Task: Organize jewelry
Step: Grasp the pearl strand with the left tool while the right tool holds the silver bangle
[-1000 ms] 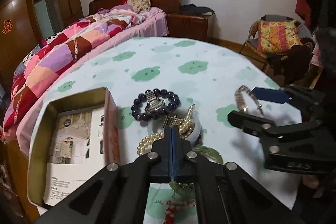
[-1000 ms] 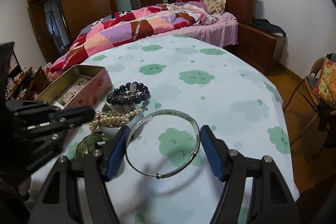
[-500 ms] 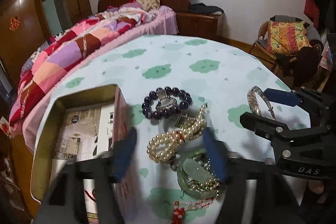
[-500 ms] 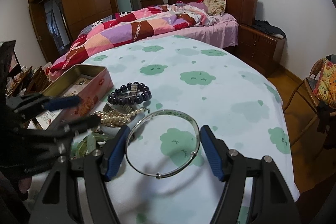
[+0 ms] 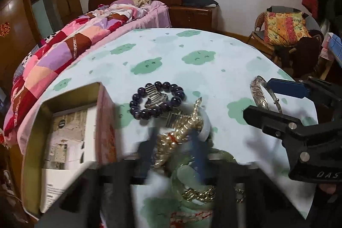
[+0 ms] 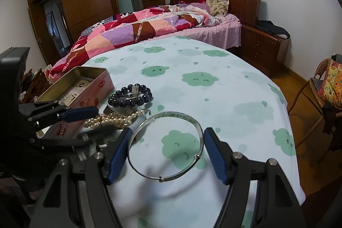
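Jaws of the right gripper are clamped on a thin silver bangle, one blue pad on each side of the ring. The bangle is held a little above the surface, which wears a pale cloth with green cloud shapes. In the left wrist view the same bangle shows at 3 o'clock, standing on edge between the right gripper's pads.

Jaws of the left gripper are blurred. They look a little apart, one on each side of a pearl string, but I cannot tell if they grip it. The pearl string lies in a small heap of jewelry near the middle of that view. At 12 o'clock from the pearls sits a ring of dark purple beads, with a silver watch band lying across it. At 6 o'clock from the pearls is a pale green bangle with a gold chain over it.

An open tin box with a pink side sits at 9 o'clock from the heap, just beside it. It has printed paper inside. In the right wrist view the tin box is at 10 o'clock from the held bangle. A bed with a patchwork quilt stands behind the surface.
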Available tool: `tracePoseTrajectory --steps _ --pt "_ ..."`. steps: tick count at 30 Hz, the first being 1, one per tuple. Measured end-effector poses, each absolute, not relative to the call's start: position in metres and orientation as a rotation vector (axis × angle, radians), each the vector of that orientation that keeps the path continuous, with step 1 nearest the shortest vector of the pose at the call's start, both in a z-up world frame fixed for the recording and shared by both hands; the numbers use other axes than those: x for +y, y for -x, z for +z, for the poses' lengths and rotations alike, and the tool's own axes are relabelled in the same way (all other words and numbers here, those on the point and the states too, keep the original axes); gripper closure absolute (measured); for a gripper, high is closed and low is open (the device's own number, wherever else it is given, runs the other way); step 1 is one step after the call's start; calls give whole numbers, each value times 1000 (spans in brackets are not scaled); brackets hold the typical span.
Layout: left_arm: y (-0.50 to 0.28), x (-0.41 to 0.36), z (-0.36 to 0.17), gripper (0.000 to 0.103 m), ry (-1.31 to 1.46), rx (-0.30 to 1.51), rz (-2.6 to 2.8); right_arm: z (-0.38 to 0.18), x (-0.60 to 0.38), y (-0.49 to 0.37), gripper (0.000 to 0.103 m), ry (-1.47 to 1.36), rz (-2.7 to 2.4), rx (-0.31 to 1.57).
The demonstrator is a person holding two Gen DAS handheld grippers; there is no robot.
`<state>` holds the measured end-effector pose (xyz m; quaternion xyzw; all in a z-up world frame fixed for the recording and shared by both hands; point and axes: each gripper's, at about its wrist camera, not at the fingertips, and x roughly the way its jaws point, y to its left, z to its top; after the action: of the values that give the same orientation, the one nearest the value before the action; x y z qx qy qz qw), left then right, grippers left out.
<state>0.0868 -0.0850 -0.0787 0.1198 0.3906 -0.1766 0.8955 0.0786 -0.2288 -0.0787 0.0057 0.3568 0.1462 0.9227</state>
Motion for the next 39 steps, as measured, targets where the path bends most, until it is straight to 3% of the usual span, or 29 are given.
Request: tracePoseTrajectory --steps 2,4,17,19,21,22,28,29,32,33,37,39 --pt "-83 -82 -74 91 -226 810 -388 -78 -230 -79 32 -14 298 728" --pt "-80 -78 -71 103 -214 804 -390 -78 -231 -79 32 -15 297 725" --pt "-61 -70 -34 103 -207 699 -421 -71 -225 -75 32 -1 295 702" --pt "-64 -76 -41 96 -256 720 -394 -72 -222 -75 32 5 298 704" --pt "-66 -76 -48 67 -253 740 -396 -73 -221 -73 32 8 301 705" --pt "-68 -75 -52 62 -230 748 -405 -73 -221 -73 32 9 302 704" --pt "-79 -74 -67 60 -199 798 -420 -74 -221 -73 32 0 293 704" --pt "-81 -74 -71 60 -191 809 -419 -74 -222 -73 32 -1 292 704" --pt "-87 -75 -79 80 -191 845 -420 -74 -223 -73 32 -1 294 704" --pt "-86 -76 -79 80 -200 838 -420 -74 -223 -73 32 0 294 703" --pt "-80 -74 -72 98 -200 828 -432 -73 -224 -73 32 -1 293 699" --pt "-75 -71 -64 98 -199 810 -437 -71 -223 -72 32 0 293 694"
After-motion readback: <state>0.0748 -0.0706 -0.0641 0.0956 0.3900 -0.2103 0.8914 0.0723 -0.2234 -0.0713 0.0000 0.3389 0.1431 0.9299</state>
